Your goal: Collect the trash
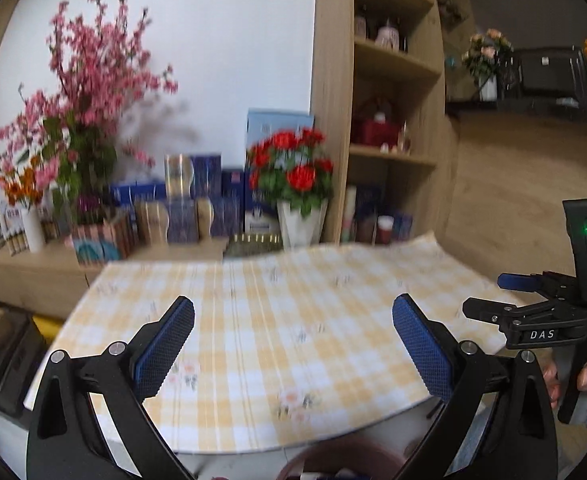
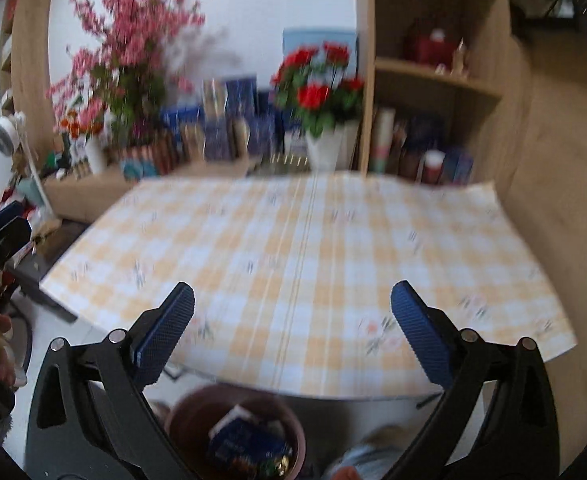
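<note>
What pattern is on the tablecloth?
Yellow-and-white check with small flowers on the tablecloth; right wrist view shows it best.

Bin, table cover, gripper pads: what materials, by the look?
Bin: probably plastic, matte reddish-brown with a smooth rounded rim; blur leaves it open. Table cover: looks like thin vinyl or oilcloth, with a printed yellow check, lying flat with a slightly lifted far corner. Gripper pads: blue rubbery material with a fine knurled grid texture, on black hard plastic arms.

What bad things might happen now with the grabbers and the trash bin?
1. The trash bin on the floor by the table looks full, so wrappers might spill if it gets bumped.
2. Both views are blurred; the open left gripper and open right gripper are close together and might knock.
</note>
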`<state>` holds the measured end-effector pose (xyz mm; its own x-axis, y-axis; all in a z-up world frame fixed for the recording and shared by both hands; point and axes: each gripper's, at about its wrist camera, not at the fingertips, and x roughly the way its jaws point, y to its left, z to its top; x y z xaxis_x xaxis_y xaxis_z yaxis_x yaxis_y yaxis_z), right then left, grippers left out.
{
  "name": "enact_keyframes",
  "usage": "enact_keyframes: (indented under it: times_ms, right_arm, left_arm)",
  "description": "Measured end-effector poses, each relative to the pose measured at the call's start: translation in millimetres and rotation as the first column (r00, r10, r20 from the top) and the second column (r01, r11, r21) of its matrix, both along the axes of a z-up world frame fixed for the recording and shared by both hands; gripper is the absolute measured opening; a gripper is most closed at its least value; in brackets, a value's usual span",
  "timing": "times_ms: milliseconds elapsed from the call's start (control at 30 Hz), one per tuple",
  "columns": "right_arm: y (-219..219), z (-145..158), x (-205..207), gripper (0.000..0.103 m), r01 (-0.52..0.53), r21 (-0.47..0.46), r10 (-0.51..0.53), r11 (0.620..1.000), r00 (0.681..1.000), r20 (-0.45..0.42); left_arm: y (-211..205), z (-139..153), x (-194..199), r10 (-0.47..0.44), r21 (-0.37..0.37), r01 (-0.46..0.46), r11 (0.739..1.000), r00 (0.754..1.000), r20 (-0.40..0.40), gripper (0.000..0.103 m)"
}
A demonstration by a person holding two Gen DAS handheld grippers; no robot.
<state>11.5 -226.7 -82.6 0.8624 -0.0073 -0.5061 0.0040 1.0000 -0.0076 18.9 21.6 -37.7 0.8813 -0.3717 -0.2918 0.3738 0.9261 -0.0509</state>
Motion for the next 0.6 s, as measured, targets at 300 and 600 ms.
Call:
enact_keyframes:
  times_ms: [300,600]
  right_arm:
    - [-2.3,65.8,-24.4,0.097,0.05,-0.051,-0.045,0.997,0.993,0.106]
    - [3.6,76.3,-39.4,0.097,0.035,-0.049,-0.029,0.998,0.993,0.114]
  left_arm:
    - [-4.5,58.7,-17.3,0.051,-0.025,-0.05,0.998,0.998,0.045,0.097]
    - [-9.4,77.8,-33.7,0.113,0.005,-0.115,0.993,0.988,0.104,0.097]
